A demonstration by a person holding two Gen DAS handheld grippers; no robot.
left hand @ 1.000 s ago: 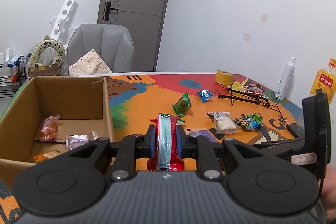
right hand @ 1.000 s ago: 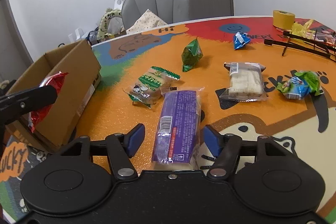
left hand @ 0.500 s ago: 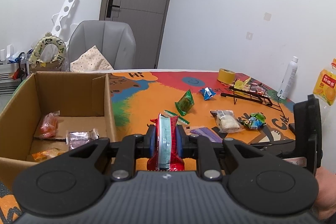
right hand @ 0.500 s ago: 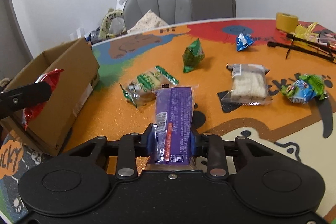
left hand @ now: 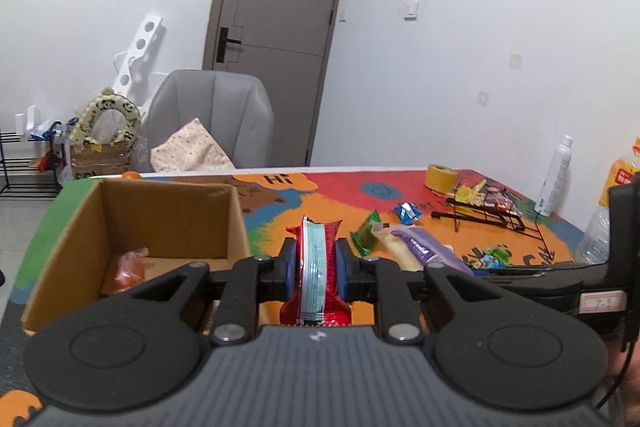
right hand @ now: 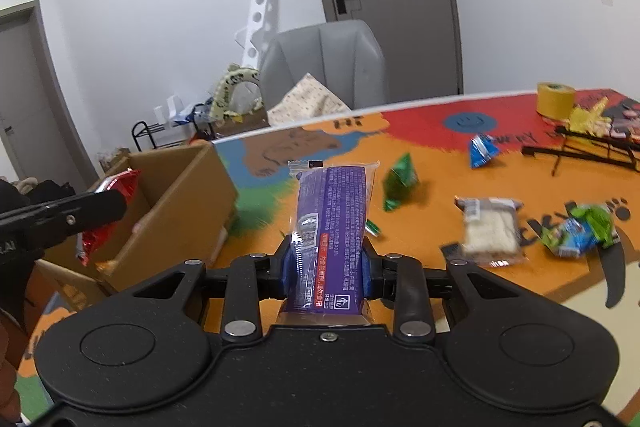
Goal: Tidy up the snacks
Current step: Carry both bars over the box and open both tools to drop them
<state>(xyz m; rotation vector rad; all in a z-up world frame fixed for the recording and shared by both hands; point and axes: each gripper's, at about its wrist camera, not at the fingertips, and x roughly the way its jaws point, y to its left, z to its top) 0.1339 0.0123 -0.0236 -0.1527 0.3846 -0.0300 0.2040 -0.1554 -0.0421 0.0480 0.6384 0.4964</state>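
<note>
While clamped: purple packet (right hand: 332, 227) between right jaws; red packet (left hand: 318, 267) between left jaws.

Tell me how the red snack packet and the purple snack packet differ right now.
The red snack packet sits in the left gripper; the purple snack packet sits in the right gripper. The red one is narrower, with a pale centre strip; the purple one is wider, with printed text. Both are clamped and held off the table.

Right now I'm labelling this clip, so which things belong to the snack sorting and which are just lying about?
Job:
red packet in left gripper
purple packet in right gripper
cardboard box
loose green snack

Lying about:
tape roll
spray bottle
grey chair
</note>
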